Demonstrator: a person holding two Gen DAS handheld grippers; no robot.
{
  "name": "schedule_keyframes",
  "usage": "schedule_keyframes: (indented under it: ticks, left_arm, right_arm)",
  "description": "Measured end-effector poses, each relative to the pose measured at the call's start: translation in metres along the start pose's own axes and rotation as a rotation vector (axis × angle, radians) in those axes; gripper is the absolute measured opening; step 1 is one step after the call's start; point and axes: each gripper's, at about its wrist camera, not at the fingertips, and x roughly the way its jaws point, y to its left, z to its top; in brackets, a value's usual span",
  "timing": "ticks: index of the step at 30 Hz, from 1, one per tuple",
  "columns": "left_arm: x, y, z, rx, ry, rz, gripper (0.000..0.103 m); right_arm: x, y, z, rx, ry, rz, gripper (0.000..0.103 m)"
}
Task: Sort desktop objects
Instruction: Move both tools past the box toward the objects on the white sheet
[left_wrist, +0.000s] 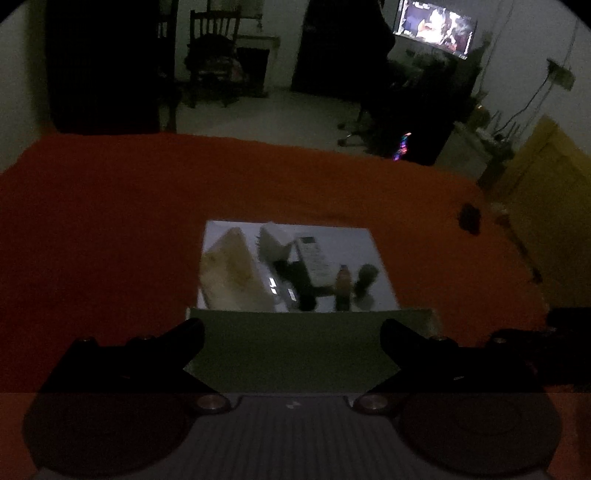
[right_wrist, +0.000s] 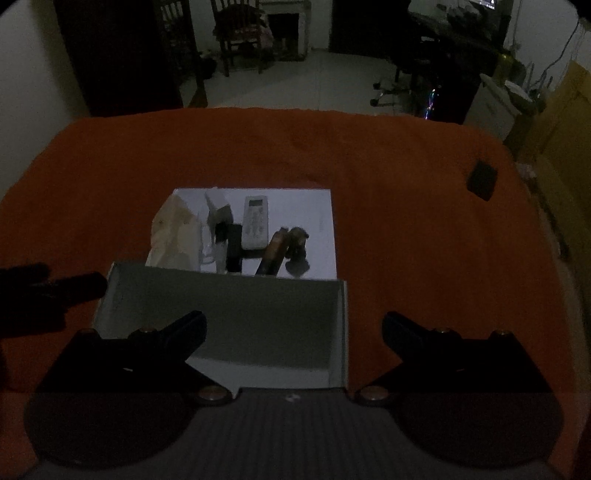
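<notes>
A white sheet (left_wrist: 354, 243) (right_wrist: 306, 206) lies on the orange cloth. On it sit a white remote (left_wrist: 314, 256) (right_wrist: 255, 221), a crumpled beige bag (left_wrist: 231, 275) (right_wrist: 173, 232), a white adapter (left_wrist: 272, 243) (right_wrist: 218, 208), a black device (left_wrist: 301, 280) (right_wrist: 233, 247), a small brown bottle (left_wrist: 342, 286) (right_wrist: 275, 247) and a small dark figure (left_wrist: 366, 278) (right_wrist: 298, 242). An empty open box (left_wrist: 291, 350) (right_wrist: 236, 317) stands in front of the sheet. My left gripper (left_wrist: 291, 334) is open above the box. My right gripper (right_wrist: 293, 328) is open over the box's right side.
The orange cloth (right_wrist: 406, 221) covers the table. A small black object (right_wrist: 482, 179) (left_wrist: 470, 218) lies near its far right edge. The left gripper's dark body (right_wrist: 55, 288) shows at the left. A yellow cabinet (left_wrist: 546, 206) stands right of the table. Chairs and a lit screen stand beyond.
</notes>
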Motion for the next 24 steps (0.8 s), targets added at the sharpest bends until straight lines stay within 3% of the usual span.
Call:
schedule_keyframes:
  ticks: [4,7,12,17,24]
  left_arm:
    - [0.016,-0.001,0.008,-0.023,0.024,0.045,0.103]
    - [0.017,-0.005,0.014,-0.003,0.000,0.076,0.103]
    - [0.009,-0.005,0.029,0.005,0.046,0.019,0.103]
    - [0.001,-0.010,0.054,0.026,-0.035,0.037,0.103]
    - [0.041,-0.009,0.076,0.038,-0.039,0.132,0.103]
  right_arm:
    - [0.006,0.001,0.013,-0.002,-0.030,-0.024,0.103]
    - [0.005,-0.002,0.025,0.012,-0.045,-0.011,0.103]
    - [-0.010,-0.012,0.046,0.069,-0.089,0.042,0.103]
    - [-0.019,-0.026,0.071,0.132,-0.130,0.075,0.103]
    - [0.029,-0.031,0.099,0.139,-0.073,0.078,0.103]
